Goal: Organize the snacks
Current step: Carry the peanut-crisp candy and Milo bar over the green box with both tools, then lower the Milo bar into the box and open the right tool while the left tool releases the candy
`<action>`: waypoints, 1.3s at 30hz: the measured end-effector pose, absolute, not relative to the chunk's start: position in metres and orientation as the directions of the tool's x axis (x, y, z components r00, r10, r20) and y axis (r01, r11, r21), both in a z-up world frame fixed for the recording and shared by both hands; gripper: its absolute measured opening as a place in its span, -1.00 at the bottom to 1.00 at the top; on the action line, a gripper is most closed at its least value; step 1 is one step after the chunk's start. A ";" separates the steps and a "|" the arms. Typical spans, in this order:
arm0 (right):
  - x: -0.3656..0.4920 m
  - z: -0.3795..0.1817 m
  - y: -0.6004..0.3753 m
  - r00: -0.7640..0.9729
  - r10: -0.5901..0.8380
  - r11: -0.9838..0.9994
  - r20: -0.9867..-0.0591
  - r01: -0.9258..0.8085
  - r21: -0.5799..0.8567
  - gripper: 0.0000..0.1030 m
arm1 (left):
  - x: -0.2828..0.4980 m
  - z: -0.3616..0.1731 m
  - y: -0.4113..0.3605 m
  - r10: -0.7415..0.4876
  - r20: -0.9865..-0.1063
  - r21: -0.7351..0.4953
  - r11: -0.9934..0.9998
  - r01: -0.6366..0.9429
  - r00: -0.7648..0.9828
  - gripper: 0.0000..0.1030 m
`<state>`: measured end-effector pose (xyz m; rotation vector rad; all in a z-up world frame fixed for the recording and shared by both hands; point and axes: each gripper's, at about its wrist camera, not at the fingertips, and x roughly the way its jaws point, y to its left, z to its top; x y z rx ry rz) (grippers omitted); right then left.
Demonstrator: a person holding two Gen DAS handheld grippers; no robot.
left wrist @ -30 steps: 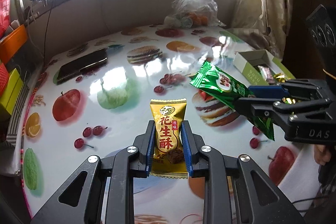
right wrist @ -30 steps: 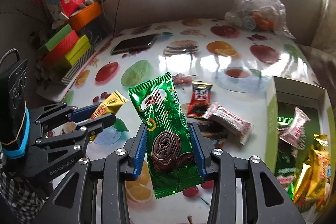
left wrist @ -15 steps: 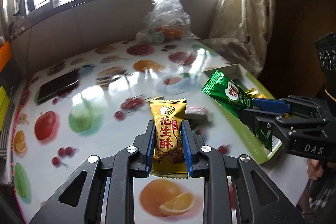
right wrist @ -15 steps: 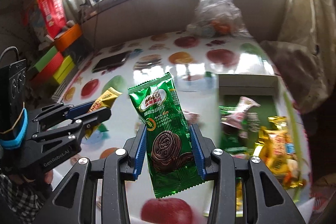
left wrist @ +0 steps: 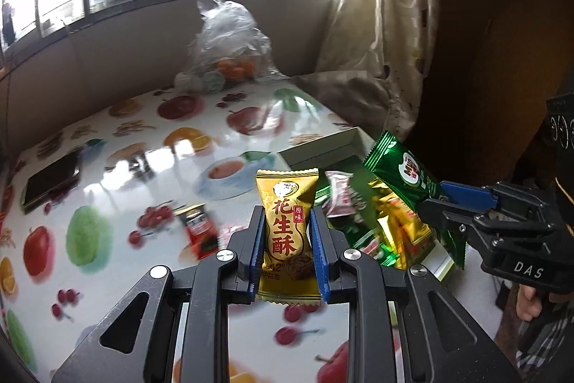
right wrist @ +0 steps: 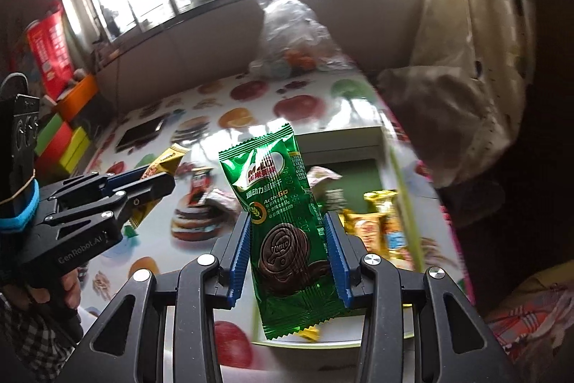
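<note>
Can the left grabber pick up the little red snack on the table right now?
Probably not yet. The left gripper is already shut on the yellow peanut candy, so its fingers are full. The red snack lies uncovered on the table, so once the candy is dropped, nothing seems to block it.

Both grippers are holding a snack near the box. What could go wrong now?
The green cookie packet is pinched only at its edges by the right gripper, so it might slip out and miss the box. The yellow peanut candy in the left gripper hangs over the table, not the box; letting go now would probably drop it outside. The two grippers are close together, so they might bump.
</note>
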<state>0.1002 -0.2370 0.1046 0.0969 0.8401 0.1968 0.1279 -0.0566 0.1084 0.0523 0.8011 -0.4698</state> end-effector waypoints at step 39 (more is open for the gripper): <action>0.124 0.049 -0.289 0.593 0.029 0.998 -0.805 0.033 0.060 -0.22 | 0.192 0.050 -0.154 -0.414 -0.788 -0.179 0.862 0.474 0.456 -0.51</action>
